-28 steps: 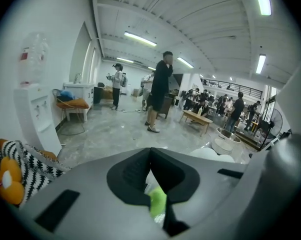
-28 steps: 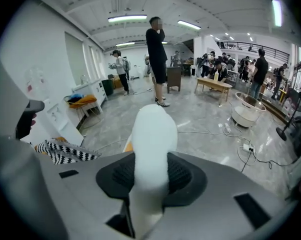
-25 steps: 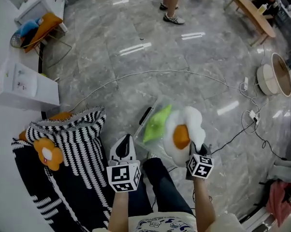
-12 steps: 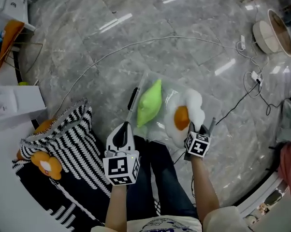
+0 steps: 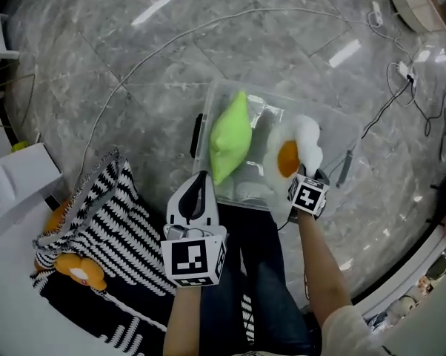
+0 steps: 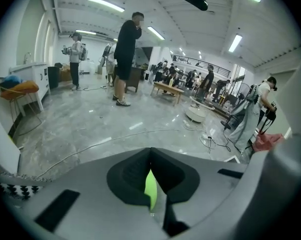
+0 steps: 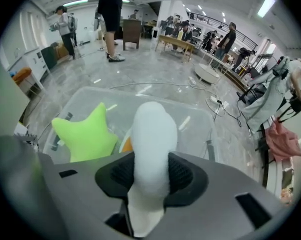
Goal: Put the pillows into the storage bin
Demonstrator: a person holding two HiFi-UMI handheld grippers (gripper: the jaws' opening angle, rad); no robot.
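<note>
Grey marble floor (image 5: 134, 87) carries the clear plastic storage bin (image 5: 266, 116) under my tongs. Left tongs (image 5: 201, 180) pinch the green star-shaped pillow (image 5: 230, 136) by a corner. Right tongs (image 7: 149, 176) clamp the white fried-egg pillow (image 5: 293, 154) by its rim. Both hang in the bin. I judge them light and squashy.

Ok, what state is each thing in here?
storage bin, open, on the floor.
green pillow, inside the bin.
fried-egg pillow, gripped by its white edge, over the bin.
right gripper, shut on the fried-egg pillow.
left gripper, jaws together, apparently empty.
striped cushion, outside the bin.
</note>
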